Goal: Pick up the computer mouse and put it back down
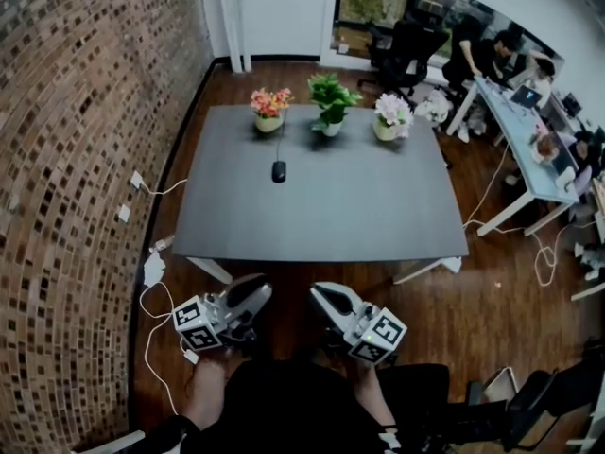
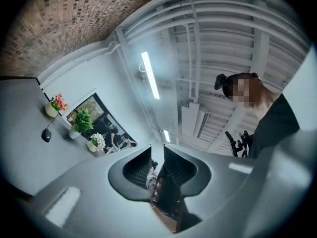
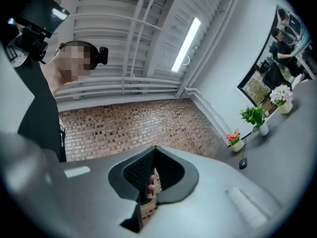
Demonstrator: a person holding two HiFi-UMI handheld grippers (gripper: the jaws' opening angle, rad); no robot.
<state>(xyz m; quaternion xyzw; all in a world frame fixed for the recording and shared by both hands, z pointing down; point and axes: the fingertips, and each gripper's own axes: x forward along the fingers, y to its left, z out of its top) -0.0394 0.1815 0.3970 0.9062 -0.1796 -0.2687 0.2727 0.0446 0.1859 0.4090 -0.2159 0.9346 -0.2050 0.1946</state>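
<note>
Head view: small blk corded mouse point(image 1: 279, 171)

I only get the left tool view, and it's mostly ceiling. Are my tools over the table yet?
Observer: No. The left tool and right tool are both short of the grey table's near edge.
Operator: Is the mouse straight ahead?
Observer: Roughly. The computer mouse lies on the table's far half, about in line with the gap between your tools.
Operator: Is my right tool open?
Observer: No, it's shut and empty.
</note>
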